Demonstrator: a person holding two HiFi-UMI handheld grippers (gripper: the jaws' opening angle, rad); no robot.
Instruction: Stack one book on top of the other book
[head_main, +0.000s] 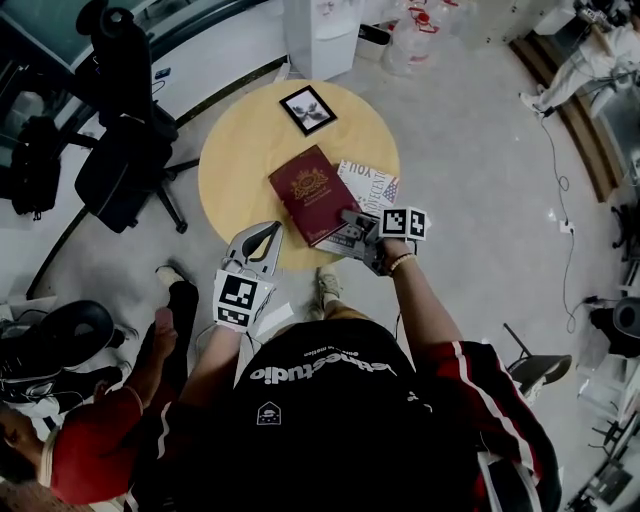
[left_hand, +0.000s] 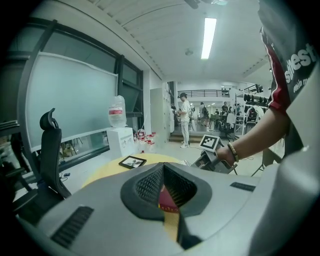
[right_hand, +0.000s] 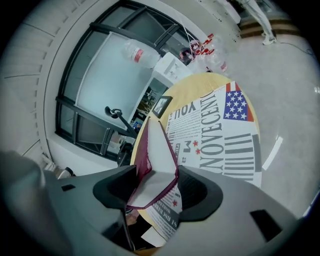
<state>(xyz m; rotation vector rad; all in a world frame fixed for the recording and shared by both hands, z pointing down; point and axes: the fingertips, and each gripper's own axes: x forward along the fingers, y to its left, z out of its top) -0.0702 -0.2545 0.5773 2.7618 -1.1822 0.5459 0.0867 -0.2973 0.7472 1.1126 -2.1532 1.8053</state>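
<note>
A maroon book with a gold emblem lies on the round wooden table, its right part over a white book printed with a flag. My right gripper is at the maroon book's near right corner. In the right gripper view that corner sits between the jaws with both pads against its covers, tilted above the white book. My left gripper is shut and empty at the table's near edge, left of the books. A strip of maroon cover shows past its tips.
A black picture frame lies at the table's far side. An office chair stands left of the table. A person in a red sleeve is at the lower left. A water dispenser stands beyond the table.
</note>
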